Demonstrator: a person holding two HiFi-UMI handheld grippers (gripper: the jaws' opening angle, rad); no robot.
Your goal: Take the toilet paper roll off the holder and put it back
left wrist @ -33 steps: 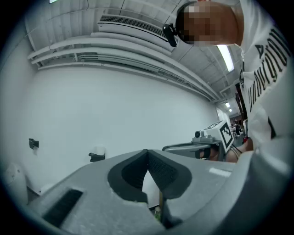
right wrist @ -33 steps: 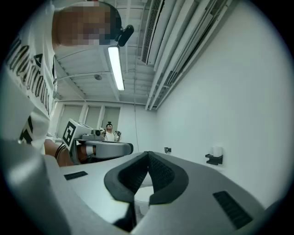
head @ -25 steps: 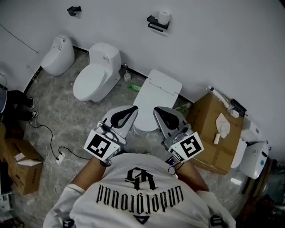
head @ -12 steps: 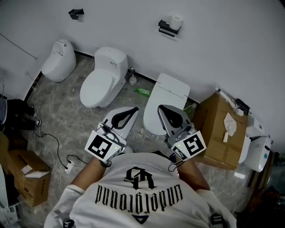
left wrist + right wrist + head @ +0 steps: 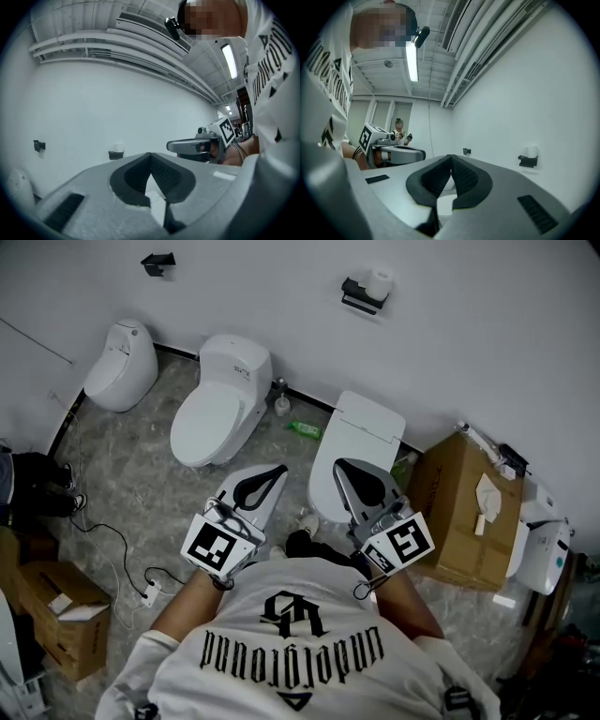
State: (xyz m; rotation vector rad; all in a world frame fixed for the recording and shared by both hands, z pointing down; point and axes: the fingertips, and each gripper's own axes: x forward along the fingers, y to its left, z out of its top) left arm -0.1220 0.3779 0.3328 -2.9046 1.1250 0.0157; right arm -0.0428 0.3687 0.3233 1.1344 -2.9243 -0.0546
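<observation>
The left tongs [image 5: 150, 155] are seen clenched, the two dark pads met at their tips with nothing caught between them. The right tongs [image 5: 451, 156] are likewise clenched on nothing, pad pressed against pad. Both are held level and side by side, a little apart from each other, just in front of the person's white printed shirt [image 5: 300, 643], and are pointed toward the white wall [image 5: 469, 334].

Beyond the tips, a closed-lid toilet [image 5: 356, 442] is seen standing on the grey marbled floor [image 5: 141, 484]. A second toilet [image 5: 220, 395] is placed to its left against the wall, and a smaller toilet [image 5: 117, 352] further left again. A green bottle [image 5: 305, 430] is laid on the floor near the wall, between the second toilet and the closed-lid one. A cardboard box [image 5: 459, 512] is set at the right of the closed-lid toilet.

The toilet paper roll [image 5: 379, 282] is seated on the black holder [image 5: 361, 296], which is fixed to the wall above the closed-lid toilet, well apart from both tongs. A second black fitting [image 5: 157, 260] is mounted on the wall further left.
</observation>
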